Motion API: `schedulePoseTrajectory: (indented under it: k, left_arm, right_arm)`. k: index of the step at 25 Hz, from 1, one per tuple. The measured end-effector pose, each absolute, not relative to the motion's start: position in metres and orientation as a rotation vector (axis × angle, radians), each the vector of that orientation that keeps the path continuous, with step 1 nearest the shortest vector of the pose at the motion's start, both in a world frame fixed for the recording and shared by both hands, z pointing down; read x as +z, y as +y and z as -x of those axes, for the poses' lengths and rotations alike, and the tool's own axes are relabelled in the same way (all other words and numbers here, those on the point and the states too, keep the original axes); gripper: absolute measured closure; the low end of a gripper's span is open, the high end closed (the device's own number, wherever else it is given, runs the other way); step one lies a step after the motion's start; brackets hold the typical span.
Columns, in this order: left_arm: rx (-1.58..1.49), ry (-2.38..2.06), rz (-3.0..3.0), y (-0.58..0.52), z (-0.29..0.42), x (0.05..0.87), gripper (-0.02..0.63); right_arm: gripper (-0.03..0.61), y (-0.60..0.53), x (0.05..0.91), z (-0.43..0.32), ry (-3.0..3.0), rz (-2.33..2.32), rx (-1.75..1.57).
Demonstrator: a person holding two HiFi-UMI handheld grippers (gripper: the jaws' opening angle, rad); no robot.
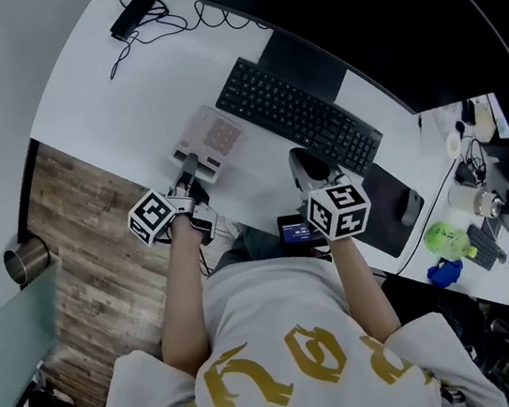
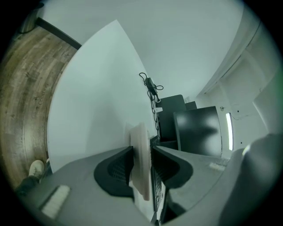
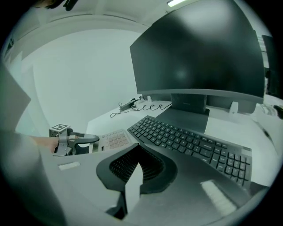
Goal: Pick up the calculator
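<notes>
Though edge-on between fingers (image 2: 116, 170), calculator (image 1: 212, 138) keypad-up.

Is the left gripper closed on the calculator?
Yes, shut on it: the left gripper has the calculator edge pinched between both jaws.

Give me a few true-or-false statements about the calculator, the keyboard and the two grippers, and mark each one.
1. The left gripper is clamped on the calculator. True.
2. The right gripper grips the keyboard. False: nothing is between its jaws; it sits near the keyboard's near edge.
3. In the head view, the calculator lies to the left of the keyboard. True.
4. The monitor shows a bright picture. False: its screen is dark.
5. The left gripper holds the calculator by its far edge. False: it holds the edge nearest the person.
</notes>
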State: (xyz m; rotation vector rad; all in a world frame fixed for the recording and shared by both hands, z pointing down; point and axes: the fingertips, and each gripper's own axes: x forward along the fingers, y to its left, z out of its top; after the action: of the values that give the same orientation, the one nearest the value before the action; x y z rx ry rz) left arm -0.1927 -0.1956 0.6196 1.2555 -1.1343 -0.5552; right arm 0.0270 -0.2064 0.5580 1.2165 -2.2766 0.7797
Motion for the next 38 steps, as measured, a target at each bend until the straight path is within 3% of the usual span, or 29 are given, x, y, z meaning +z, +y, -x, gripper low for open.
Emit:
schedulePoseTrajectory:
  k: [12,38]
  left_arm:
    - [-0.532,-1.124,-1.207,-0.196,0.188,0.628,0.538]
    - [-0.653,-1.047,-1.305,-0.185,0.173,0.571,0.542]
  right_arm:
    - [0.552,-0.213,0.565,-0.038,-2.275,-1.226,0.819]
    - [0.552,-0.204,0.522,-0.069,-2.265,-1.377,0.724]
